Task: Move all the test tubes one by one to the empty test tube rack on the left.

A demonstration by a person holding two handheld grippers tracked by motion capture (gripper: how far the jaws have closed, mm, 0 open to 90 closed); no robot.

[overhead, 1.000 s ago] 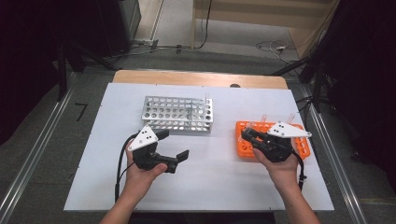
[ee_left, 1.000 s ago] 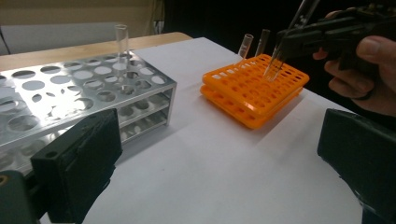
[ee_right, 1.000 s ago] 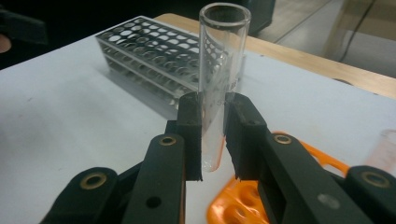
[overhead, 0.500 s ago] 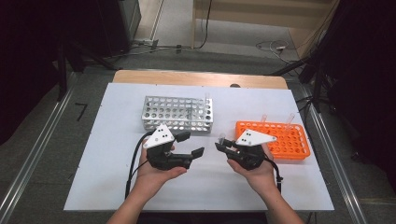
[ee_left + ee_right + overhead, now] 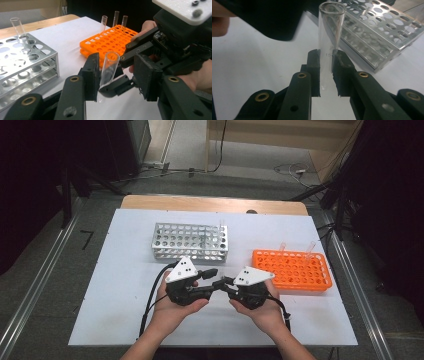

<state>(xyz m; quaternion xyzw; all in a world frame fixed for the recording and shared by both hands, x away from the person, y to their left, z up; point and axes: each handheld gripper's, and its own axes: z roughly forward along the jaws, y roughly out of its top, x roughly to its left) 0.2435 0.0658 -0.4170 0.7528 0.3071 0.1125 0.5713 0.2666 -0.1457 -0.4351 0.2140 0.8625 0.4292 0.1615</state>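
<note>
high view: metal rack [image 5: 190, 241] behind grippers, orange rack [image 5: 292, 269] right.

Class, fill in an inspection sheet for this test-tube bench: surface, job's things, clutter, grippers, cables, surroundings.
Surface: white table, bare in front.
Job's things: glass test tube upright; metal rack with one tube at its far right corner; orange rack with tubes along its far edge.
Clutter: nothing seen.
Grippers: right hand-held gripper shut on the test tube; left hand-held gripper has just been closing, with the tube between its jaws and a gap on one side, so not yet gripping.
Cables: black cable trails from the left hand-held gripper across the table.
Surroundings: grey floor with loose wires, dark curtains at the sides.
</note>
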